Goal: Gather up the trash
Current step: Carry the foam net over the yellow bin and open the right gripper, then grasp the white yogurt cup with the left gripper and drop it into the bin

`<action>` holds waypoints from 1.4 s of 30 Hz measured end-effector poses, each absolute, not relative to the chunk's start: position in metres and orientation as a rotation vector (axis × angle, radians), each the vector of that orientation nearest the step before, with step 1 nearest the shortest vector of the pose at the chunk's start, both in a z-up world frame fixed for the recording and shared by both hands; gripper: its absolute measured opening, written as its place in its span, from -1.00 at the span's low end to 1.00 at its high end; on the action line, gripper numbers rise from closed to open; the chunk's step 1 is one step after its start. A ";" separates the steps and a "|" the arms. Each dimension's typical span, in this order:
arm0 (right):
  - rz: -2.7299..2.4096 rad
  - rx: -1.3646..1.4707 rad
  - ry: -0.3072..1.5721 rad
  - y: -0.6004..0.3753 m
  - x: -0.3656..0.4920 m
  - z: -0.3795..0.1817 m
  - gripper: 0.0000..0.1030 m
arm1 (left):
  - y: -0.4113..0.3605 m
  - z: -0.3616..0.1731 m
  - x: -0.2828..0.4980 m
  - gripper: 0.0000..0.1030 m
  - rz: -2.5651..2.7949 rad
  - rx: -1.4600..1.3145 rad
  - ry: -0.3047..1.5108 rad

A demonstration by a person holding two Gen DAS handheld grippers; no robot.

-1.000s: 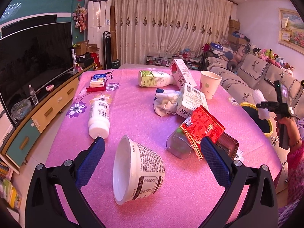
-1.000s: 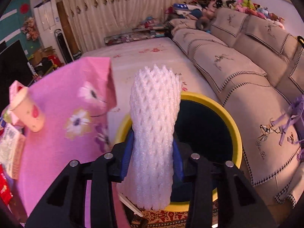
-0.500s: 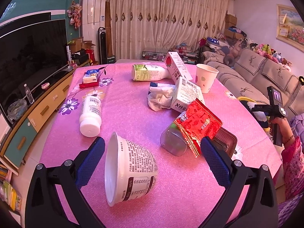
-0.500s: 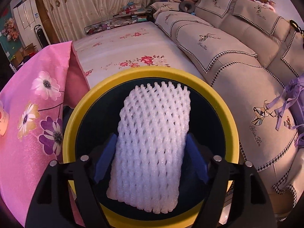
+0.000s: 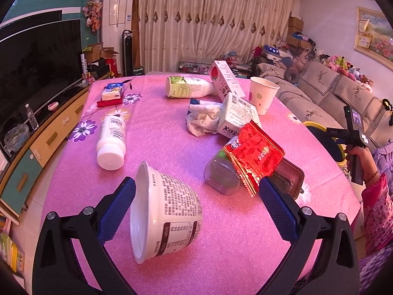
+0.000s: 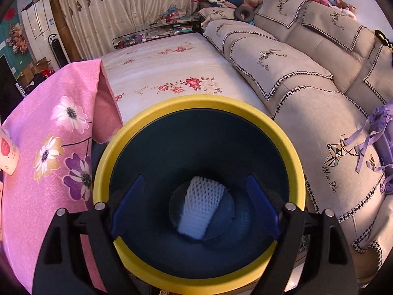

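Our right gripper (image 6: 195,202) hangs over the yellow-rimmed bin (image 6: 105,152) with its blue pads spread wide and nothing between them. Straight below, at the bottom of the dark bin, lies the white foam net sleeve (image 6: 201,209) — the only thing we can see in there. At nine o'clock from the bin the pink flowered tablecloth (image 6: 49,132) hangs over the table edge, and at two o'clock runs the beige sofa (image 6: 294,78).

Our left gripper (image 5: 196,209) is spread just as wide over the table. A white yogurt tub (image 5: 167,218) lies on its side between the pads, its open mouth turned toward the left pad; we cannot tell whether the pad touches the rim, and the right pad stands clear of the tub. We see nothing inside it.

At one o'clock from the tub a clear plastic cup (image 5: 221,177) lies tipped over, with a red snack wrapper (image 5: 255,154) resting across it and a dark tray (image 5: 289,177) just beside. Further out at twelve sit a crumpled tissue (image 5: 203,120) and a white carton (image 5: 238,115) — touching. Beyond them stands an upright paper cup (image 5: 262,95); its inside is hidden from us. At eleven o'clock a white bottle (image 5: 111,142) lies capped on its side.
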State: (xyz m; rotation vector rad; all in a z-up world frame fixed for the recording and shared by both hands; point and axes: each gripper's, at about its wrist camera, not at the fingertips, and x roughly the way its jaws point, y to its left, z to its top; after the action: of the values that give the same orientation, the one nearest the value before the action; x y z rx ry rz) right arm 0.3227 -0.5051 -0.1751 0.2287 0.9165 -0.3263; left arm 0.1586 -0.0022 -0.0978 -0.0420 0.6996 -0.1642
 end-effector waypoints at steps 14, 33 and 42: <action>-0.298 0.193 0.902 -0.489 0.314 -0.170 0.58 | 0.001 -0.113 0.162 -0.80 -0.210 -0.061 0.778; -0.277 0.162 0.798 -0.489 0.278 -0.135 0.58 | -0.081 -0.037 0.173 -0.81 -0.392 0.109 0.631; -0.334 0.168 0.735 -0.527 0.234 -0.112 0.59 | -0.242 -0.022 0.229 -0.81 -0.761 0.185 0.618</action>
State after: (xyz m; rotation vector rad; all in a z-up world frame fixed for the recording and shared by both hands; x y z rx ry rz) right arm 0.2344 -0.5270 -0.1118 0.1678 0.7349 -0.3343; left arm 0.2291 -0.2423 -0.0224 0.1852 0.6185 -0.7615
